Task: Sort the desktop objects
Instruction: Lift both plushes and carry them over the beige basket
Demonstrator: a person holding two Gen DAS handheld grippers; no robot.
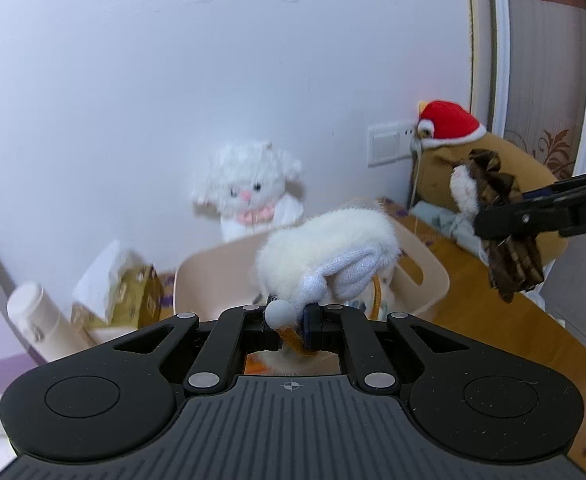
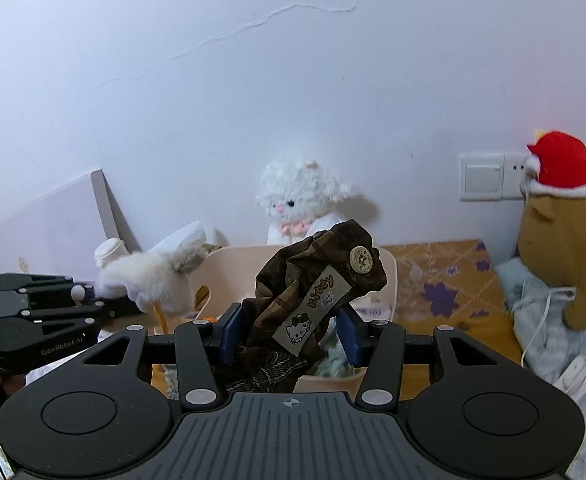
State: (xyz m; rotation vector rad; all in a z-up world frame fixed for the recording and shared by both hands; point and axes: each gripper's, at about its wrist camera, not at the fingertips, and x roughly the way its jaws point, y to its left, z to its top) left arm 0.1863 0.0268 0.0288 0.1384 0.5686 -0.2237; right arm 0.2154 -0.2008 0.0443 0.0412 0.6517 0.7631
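Observation:
My left gripper (image 1: 293, 328) is shut on the orange strap at the base of a white fluffy plush toy (image 1: 325, 256), which hangs above the beige bin (image 1: 425, 276). In the right wrist view the same gripper (image 2: 125, 306) and plush (image 2: 153, 276) show at the left. My right gripper (image 2: 289, 332) is shut on a bunched brown plaid fabric piece (image 2: 313, 280) with a cat label and a button, held over the bin's rim (image 2: 389, 276). From the left wrist view, that gripper (image 1: 489, 220) and the brown fabric (image 1: 509, 256) are at the right.
A white plush cat (image 2: 301, 200) sits against the wall behind the bin. A brown plush with a red hat (image 2: 565, 240) stands at the right over pale cloth and a white cable (image 2: 541, 320). A tissue pack (image 1: 133, 292) and white bottle (image 1: 37, 320) are left of the bin.

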